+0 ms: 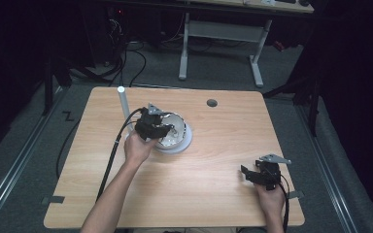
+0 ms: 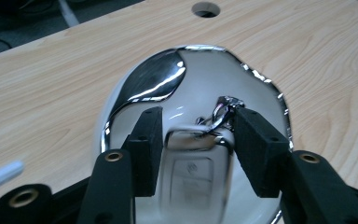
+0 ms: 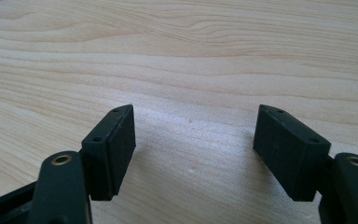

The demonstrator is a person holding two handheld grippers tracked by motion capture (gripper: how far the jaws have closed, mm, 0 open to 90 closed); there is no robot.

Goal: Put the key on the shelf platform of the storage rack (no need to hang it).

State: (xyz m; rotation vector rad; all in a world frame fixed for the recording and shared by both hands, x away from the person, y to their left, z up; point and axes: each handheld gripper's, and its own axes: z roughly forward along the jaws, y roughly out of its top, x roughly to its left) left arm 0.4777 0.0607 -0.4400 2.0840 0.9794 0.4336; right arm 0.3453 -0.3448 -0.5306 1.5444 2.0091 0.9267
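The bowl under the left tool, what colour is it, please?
Shiny mirror-like silver metal bowl, best in the left gripper view.

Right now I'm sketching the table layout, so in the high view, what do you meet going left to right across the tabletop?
White tube → left gripper at the shiny bowl → round hole in the table → right gripper, near the right edge.

Table (image 1: 213, 160): light wood grain. Bowl (image 2: 200, 84): mirror-finish chrome on white base (image 1: 187, 141). Left gripper (image 2: 193, 140) and right gripper (image 3: 196, 140): black jaws, brass-coloured rivets. Pole (image 1: 123, 104): white.
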